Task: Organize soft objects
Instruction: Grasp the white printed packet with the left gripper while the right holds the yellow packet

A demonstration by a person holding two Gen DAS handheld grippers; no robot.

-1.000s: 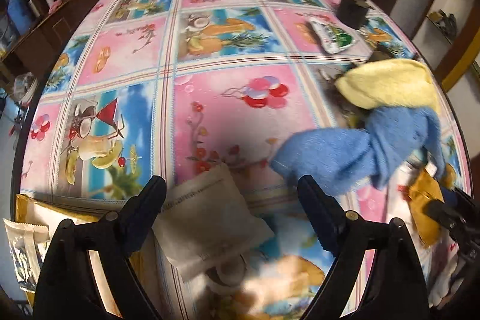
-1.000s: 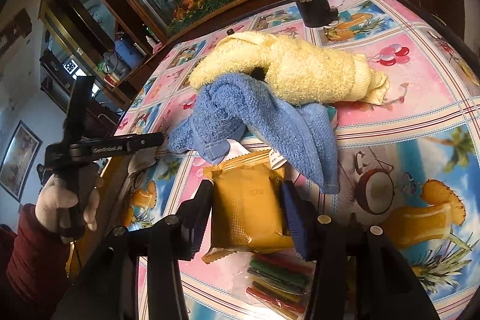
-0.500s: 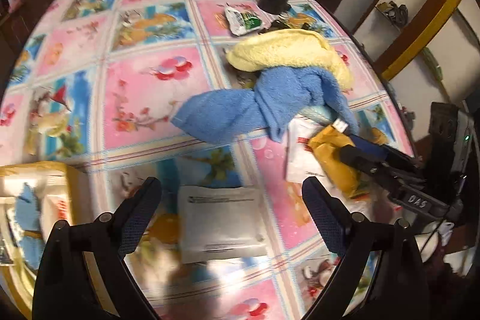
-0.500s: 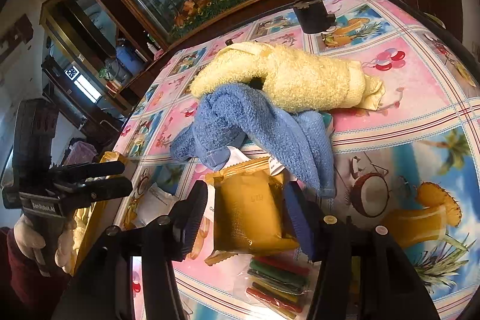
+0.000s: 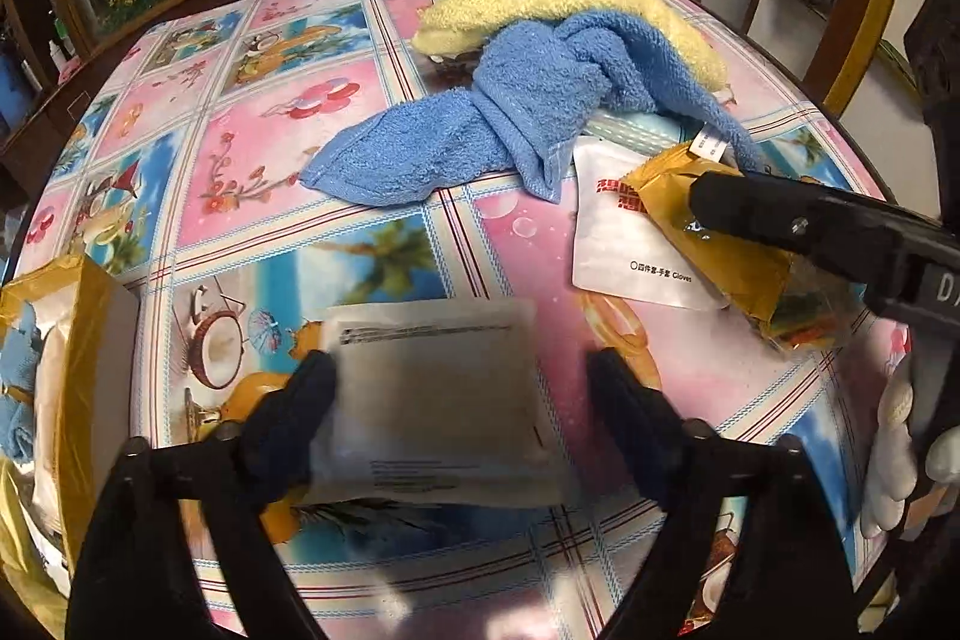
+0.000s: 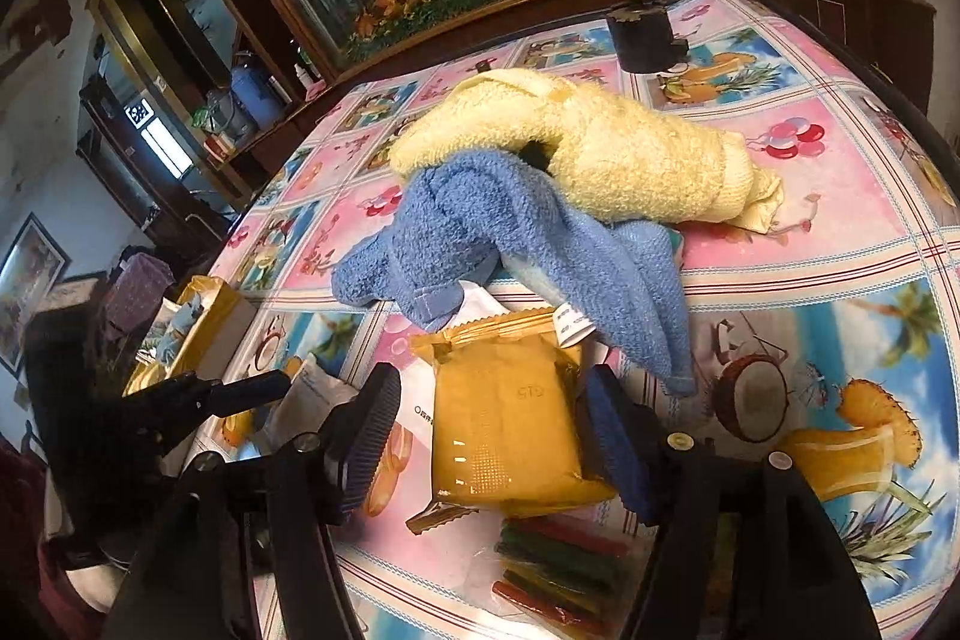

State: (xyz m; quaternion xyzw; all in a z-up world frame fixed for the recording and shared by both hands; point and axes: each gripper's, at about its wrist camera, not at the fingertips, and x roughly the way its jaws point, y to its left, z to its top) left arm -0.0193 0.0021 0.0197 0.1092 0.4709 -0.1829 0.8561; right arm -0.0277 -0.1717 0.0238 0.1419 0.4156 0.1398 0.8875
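Note:
A crumpled blue towel (image 5: 480, 136) lies partly over a rolled yellow towel (image 5: 558, 4) on the patterned tablecloth. My left gripper (image 5: 459, 367) is open, and a flat white packet (image 5: 432, 388) lies between its fingers with a gap on the right side. In the right wrist view the blue towel (image 6: 516, 244) and yellow towel (image 6: 630, 160) lie just ahead. My right gripper (image 6: 492, 430) is open and straddles a mustard-yellow packet (image 6: 504, 430); only its right finger is close against the packet. That packet (image 5: 738, 256) rests on a white glove pouch (image 5: 612, 244).
A yellow box (image 5: 78, 340) with soft items stands at the table's left edge. A clear bag of coloured sticks (image 6: 558, 568) lies under the mustard packet. A dark corked jar (image 6: 642, 34) stands at the far edge. The left gripper (image 6: 252, 388) shows low on the left.
My left gripper has swung right toward the towels and come down around the white packet. The right gripper has stayed over the mustard packet, hardly moving.

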